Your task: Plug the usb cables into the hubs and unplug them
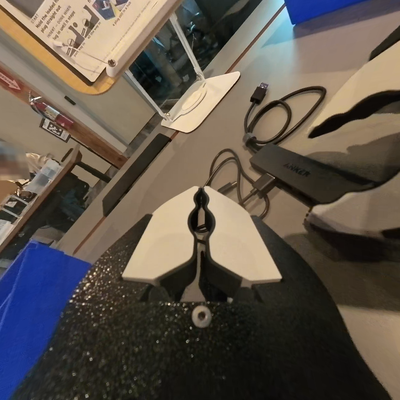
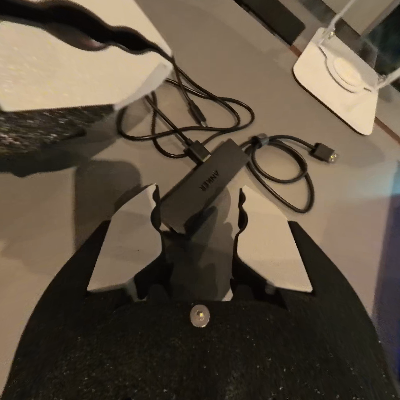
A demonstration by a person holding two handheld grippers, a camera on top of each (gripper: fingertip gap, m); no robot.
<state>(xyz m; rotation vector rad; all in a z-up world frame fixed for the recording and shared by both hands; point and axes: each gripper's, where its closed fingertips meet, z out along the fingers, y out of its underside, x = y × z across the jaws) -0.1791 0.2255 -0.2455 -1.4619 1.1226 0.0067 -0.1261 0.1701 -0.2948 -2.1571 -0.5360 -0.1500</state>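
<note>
A black USB hub lies on the grey table, with a black USB plug seated in its far port. My right gripper is open and straddles the hub's near end; the left finger touches it and the right finger stands apart. My left gripper is shut on the thin black cable that runs to that plug. In the right wrist view the left gripper is at upper left with the cable hanging from its tip. The hub sits between the right gripper's fingers.
The hub's own tied cable loops beyond it and ends in a loose USB plug. A white stand base sits at the table's far edge beside a black bar. A blue bin is at my left.
</note>
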